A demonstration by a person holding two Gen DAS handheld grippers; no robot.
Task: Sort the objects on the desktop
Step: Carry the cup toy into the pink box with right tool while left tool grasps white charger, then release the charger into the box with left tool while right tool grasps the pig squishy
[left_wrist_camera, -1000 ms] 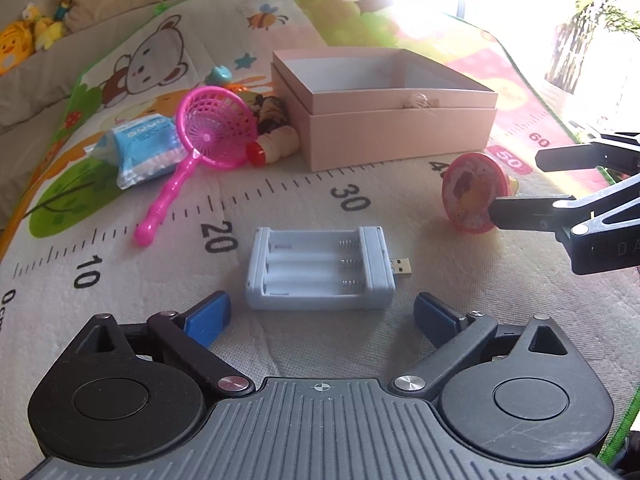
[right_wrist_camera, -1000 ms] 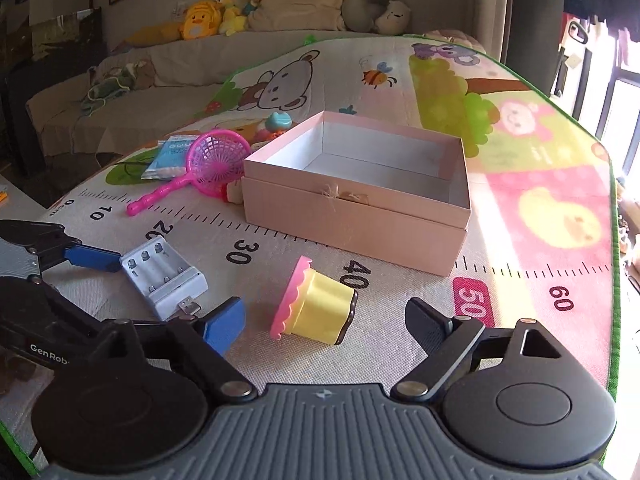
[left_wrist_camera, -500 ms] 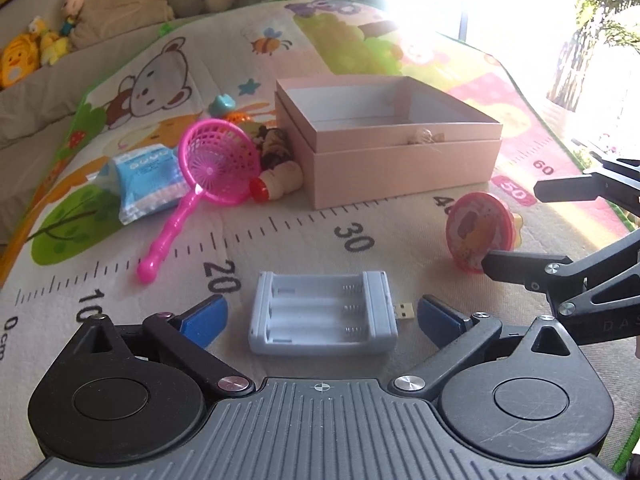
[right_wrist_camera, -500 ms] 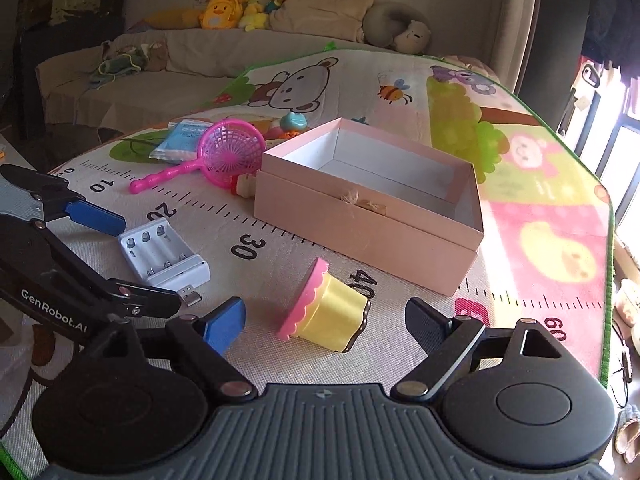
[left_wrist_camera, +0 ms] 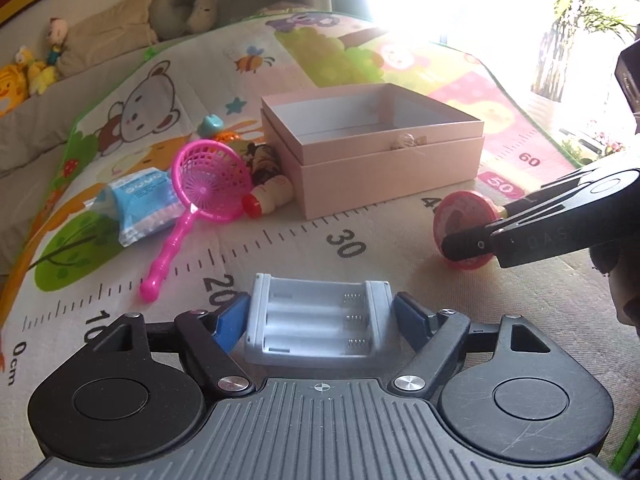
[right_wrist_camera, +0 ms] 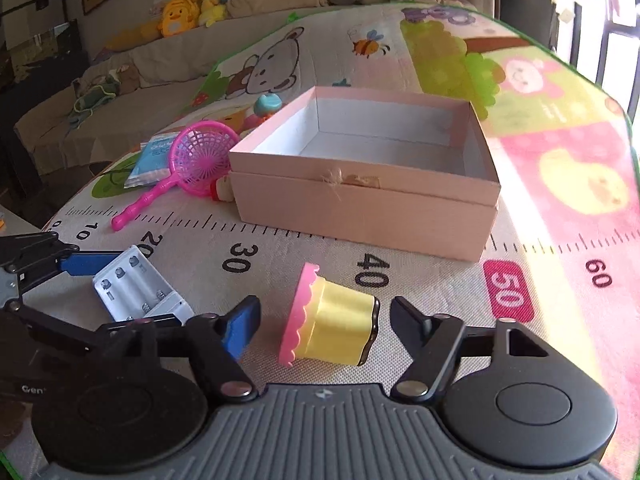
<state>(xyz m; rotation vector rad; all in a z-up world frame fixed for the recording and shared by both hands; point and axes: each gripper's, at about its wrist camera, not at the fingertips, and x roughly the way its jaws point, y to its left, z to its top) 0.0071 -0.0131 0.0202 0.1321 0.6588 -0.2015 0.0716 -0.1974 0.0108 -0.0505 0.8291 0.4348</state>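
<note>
Now, ribbed plastic charger (left_wrist_camera: pixel 318 322) between left gripper (left_wrist_camera: pixel 320 316) pads — prob. touching, scalloped cupcake (right_wrist_camera: pixel 330 322).

Each black gripper (left_wrist_camera: pixel 320 320) (right_wrist_camera: pixel 322 322) has a grey ribbed body, two round black discs, silver screws, and blue pads (left_wrist_camera: pixel 232 320) on its fingers.

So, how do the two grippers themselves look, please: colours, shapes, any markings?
Both the left gripper and the right gripper are black, with round pivot housings, silver screws, a grey ribbed base and blue fingertip pads. White lettering marks their arms.
</note>
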